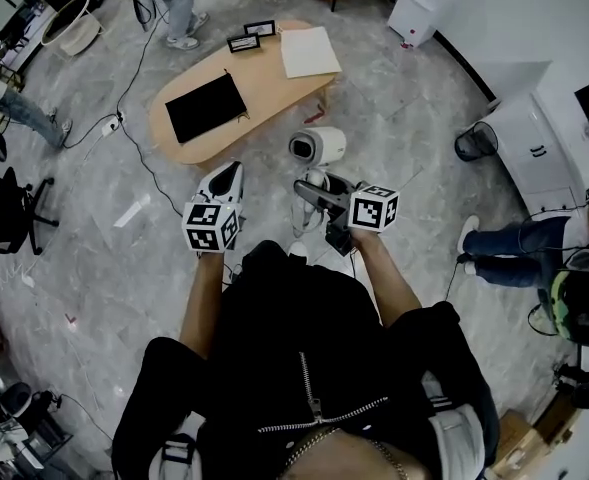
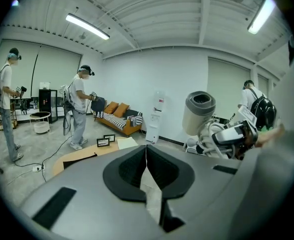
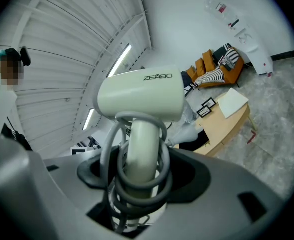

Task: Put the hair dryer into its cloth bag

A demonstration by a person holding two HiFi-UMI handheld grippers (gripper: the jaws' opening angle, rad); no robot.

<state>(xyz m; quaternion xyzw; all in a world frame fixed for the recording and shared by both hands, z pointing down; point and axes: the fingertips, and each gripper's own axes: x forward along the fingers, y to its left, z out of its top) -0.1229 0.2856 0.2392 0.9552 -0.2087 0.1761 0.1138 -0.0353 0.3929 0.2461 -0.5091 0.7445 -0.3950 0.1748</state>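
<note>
A cream hair dryer with its grey cord wound round the handle is held upright by my right gripper, whose jaws are shut on the handle. In the right gripper view the dryer fills the middle, and the gripper clamps handle and cord. My left gripper is to the left of the dryer, shut, with nothing seen in it; from there the dryer shows at the right. The black cloth bag lies flat on the wooden table, ahead of both grippers.
On the table are also a white sheet and two small picture frames. A cable runs over the floor left of the table. Other people stand at the far left and at the right. A black bin stands at the right.
</note>
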